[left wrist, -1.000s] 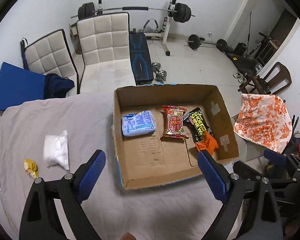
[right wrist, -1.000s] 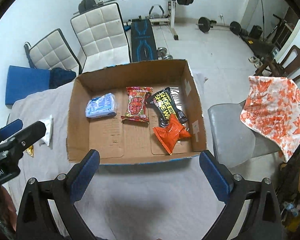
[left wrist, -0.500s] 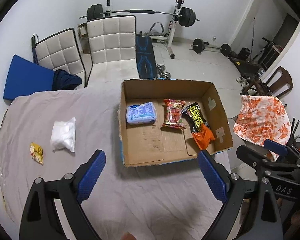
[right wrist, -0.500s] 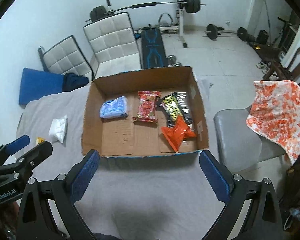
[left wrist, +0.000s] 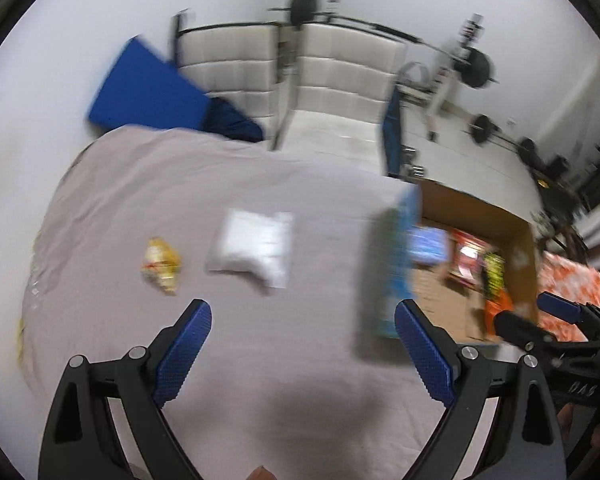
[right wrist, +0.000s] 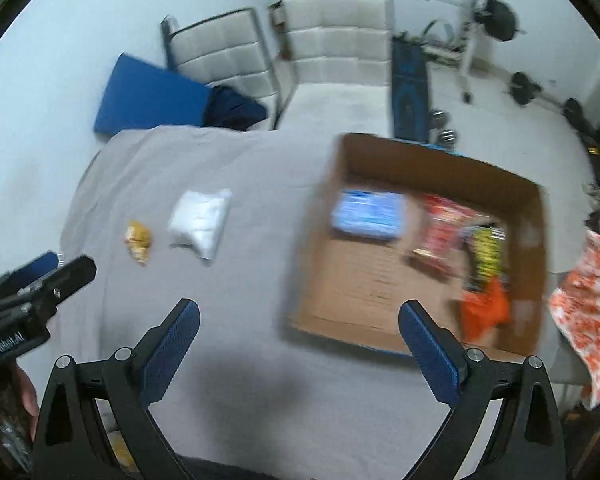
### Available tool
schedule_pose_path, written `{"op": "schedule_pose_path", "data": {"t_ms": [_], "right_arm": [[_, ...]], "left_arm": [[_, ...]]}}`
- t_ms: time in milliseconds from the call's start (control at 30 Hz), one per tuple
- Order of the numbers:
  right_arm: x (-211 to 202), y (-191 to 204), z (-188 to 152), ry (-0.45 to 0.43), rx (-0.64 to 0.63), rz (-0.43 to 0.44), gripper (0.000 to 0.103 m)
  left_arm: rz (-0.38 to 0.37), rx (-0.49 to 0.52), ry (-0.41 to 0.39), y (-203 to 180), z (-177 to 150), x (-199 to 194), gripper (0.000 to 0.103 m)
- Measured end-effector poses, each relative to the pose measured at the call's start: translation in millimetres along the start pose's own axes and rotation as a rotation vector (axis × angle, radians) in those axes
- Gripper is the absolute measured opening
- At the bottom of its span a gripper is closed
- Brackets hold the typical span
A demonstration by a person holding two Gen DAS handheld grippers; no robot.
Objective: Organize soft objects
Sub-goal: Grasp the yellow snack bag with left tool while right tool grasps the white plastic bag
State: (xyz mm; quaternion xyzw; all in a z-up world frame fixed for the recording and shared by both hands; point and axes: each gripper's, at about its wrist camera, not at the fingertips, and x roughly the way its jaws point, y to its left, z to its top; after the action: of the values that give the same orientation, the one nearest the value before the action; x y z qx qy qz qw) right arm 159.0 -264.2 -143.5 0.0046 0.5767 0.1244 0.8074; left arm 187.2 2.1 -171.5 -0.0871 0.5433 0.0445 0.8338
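A white soft pouch (left wrist: 256, 246) and a small yellow packet (left wrist: 161, 265) lie on the grey cloth, left of the cardboard box (left wrist: 480, 216). They also show in the right wrist view: the pouch (right wrist: 200, 226), the packet (right wrist: 139, 240), the box (right wrist: 536, 248). In the box lie a blue pack (right wrist: 367, 216), a red packet (right wrist: 440, 236), a black-yellow packet (right wrist: 485, 256) and an orange packet (right wrist: 485, 312). My left gripper (left wrist: 302, 354) is open and empty above the cloth, below the pouch. My right gripper (right wrist: 298, 354) is open and empty near the box's front left corner.
Two white padded chairs (right wrist: 332, 40) and a blue mat (right wrist: 148, 98) stand behind the table. A weight bench and barbells (right wrist: 492, 4) fill the back of the room. An orange-white cloth (right wrist: 588, 308) hangs on a chair at the right.
Both grippers have swung left; the box has slid to the right of each view and the pouch and yellow packet have come toward the centre. The frames are blurred by motion.
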Motion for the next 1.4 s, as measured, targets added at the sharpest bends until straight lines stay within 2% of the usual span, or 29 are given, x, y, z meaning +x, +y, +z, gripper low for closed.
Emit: {"op": "schedule_pose_path", "data": {"t_ms": [100, 133, 233, 333, 467, 633, 733, 767, 833, 867, 1067, 1300, 1400], "right_arm": [[39.4, 51.3, 29.0, 0.053, -0.004, 0.064, 0.102], [57.7, 68.3, 39.1, 0.074, 0.009, 0.087, 0.102], [115.4, 110.9, 62.0, 0.161, 0.053, 0.134, 0.103], [169.2, 143.7, 75.5, 0.243, 0.080, 0.143, 0.103], [238.7, 177.3, 88.3, 0.325, 0.094, 0.096, 0.103], [289.9, 197.0, 94.8, 0.383, 0.115, 0.069, 0.103], [311.7, 207.0, 96.8, 0.416, 0.126, 0.068, 0.103], [317.6, 211.2, 98.7, 0.423, 0.126, 0.065, 0.103], [327.5, 217.2, 101.3, 0.433, 0.125, 0.053, 0.103], [331.6, 218.9, 102.6, 0.437, 0.123, 0.047, 0.103], [362.9, 230.9, 107.2, 0.474, 0.103, -0.047, 0.103], [379.9, 235.9, 108.0, 0.524, 0.089, -0.077, 0.103], [388.4, 239.1, 107.8, 0.535, 0.089, -0.096, 0.102]], "left_arm": [[0.069, -0.026, 0.016, 50.3, 8.0, 20.7, 0.094], [0.105, -0.037, 0.037, 72.8, 11.1, 34.5, 0.094], [0.139, -0.056, 0.104, 122.9, 16.9, 72.4, 0.094], [0.144, -0.058, 0.147, 163.2, 20.0, 108.7, 0.094], [0.131, -0.042, 0.214, 195.2, 22.6, 158.4, 0.094], [0.079, 0.010, 0.334, 206.3, 19.8, 219.8, 0.094], [0.050, 0.034, 0.384, 202.5, 16.8, 243.0, 0.092], [0.048, 0.044, 0.399, 200.4, 16.0, 251.2, 0.090], [0.022, 0.054, 0.423, 196.1, 16.3, 263.7, 0.068], [0.016, 0.053, 0.431, 195.0, 16.9, 267.7, 0.065], [0.003, 0.052, 0.417, 189.3, 25.0, 277.9, 0.060], [0.025, 0.057, 0.386, 189.3, 35.4, 282.2, 0.060], [0.030, 0.045, 0.370, 189.8, 41.8, 280.4, 0.057]]}}
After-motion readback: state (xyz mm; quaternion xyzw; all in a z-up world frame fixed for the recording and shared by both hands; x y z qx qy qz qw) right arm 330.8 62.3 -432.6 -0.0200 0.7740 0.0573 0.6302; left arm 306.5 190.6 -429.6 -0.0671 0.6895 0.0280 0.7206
